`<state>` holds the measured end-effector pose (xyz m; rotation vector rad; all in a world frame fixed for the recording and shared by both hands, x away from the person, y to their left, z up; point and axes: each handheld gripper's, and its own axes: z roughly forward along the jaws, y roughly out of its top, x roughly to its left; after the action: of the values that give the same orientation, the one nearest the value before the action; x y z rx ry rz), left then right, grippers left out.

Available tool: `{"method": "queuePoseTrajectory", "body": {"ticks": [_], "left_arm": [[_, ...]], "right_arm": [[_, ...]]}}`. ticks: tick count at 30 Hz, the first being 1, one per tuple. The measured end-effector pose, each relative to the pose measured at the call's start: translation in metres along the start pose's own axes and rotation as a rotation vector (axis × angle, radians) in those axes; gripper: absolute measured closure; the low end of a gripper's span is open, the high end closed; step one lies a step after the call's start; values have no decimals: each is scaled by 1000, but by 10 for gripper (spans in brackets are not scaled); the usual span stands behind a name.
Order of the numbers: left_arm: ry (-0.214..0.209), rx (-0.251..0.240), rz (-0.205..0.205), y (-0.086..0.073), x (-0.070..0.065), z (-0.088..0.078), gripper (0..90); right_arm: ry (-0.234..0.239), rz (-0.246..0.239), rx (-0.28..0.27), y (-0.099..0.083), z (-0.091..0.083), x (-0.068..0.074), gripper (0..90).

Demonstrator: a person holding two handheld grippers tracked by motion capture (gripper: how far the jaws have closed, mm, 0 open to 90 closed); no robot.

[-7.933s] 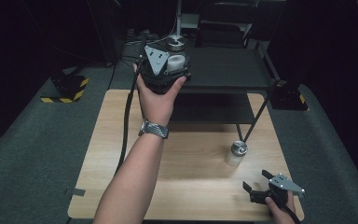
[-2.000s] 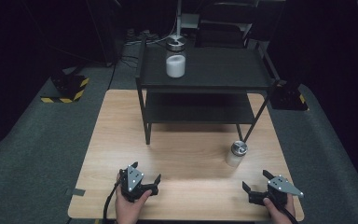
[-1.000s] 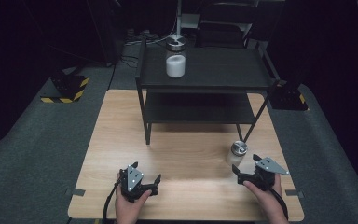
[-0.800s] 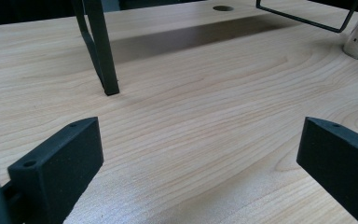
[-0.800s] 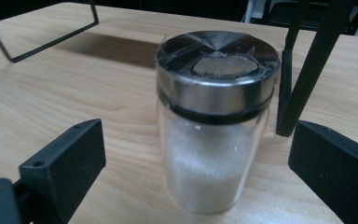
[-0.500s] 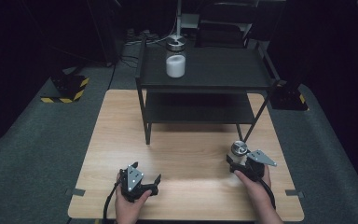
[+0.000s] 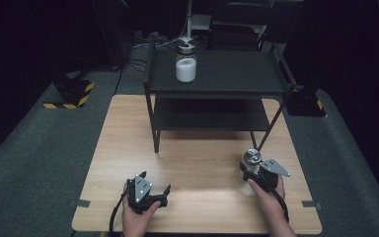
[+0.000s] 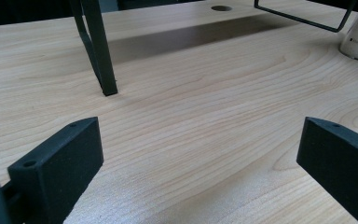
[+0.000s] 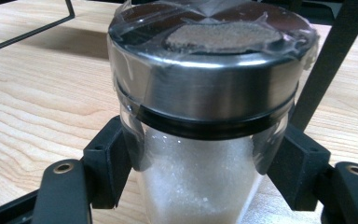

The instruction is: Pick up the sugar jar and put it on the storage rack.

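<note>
- Left gripper [image 7: 164, 190]: rests low on the table [image 7: 202, 163] at the near left, in the person's left hand [image 7: 137, 217]. Jaws stand wide apart with nothing but bare wood between them, as the left gripper view confirms.
- Black shelf rack [image 7: 217, 84]: stands at the far middle of the table. A second jar [image 7: 186, 63], white-filled with a metal lid, sits on its top shelf, well apart from both grippers.
- Right gripper [image 7: 250, 172]: at the near right, just in front of the rack's right front leg [image 7: 271, 123]. Its jaws have just been closing and now clamp the glass jar [image 9: 205, 116] from both sides, below its metal lid [image 9: 209, 70].
- Jar location: upright on the table, in the right jaws' grip, with white granules inside.
- Risk, slip: the glass wall is smooth and rounded, and the pads [image 9: 112, 163] sit high, near the lid. A quick lift could let the jar slide or tilt.
- Risk, collision: the rack leg stands just beside the jar; a lift that drifts forward could knock lid against leg.
- Risk, spill: the film over the lid looks loose, so tilting could leak granules.
</note>
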<state>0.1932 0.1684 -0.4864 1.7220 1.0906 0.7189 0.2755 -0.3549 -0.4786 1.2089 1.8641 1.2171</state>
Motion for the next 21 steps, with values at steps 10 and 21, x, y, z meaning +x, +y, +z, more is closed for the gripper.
{"method": "queuePoseTrajectory", "body": {"ticks": [10, 21], "left_arm": [[-1, 0, 9, 0, -1, 0, 5], [-2, 0, 13, 0, -1, 0, 5]], "right_arm": [[29, -7, -15, 4, -10, 2, 305], [37, -15, -53, 12, -31, 8, 305]]}}
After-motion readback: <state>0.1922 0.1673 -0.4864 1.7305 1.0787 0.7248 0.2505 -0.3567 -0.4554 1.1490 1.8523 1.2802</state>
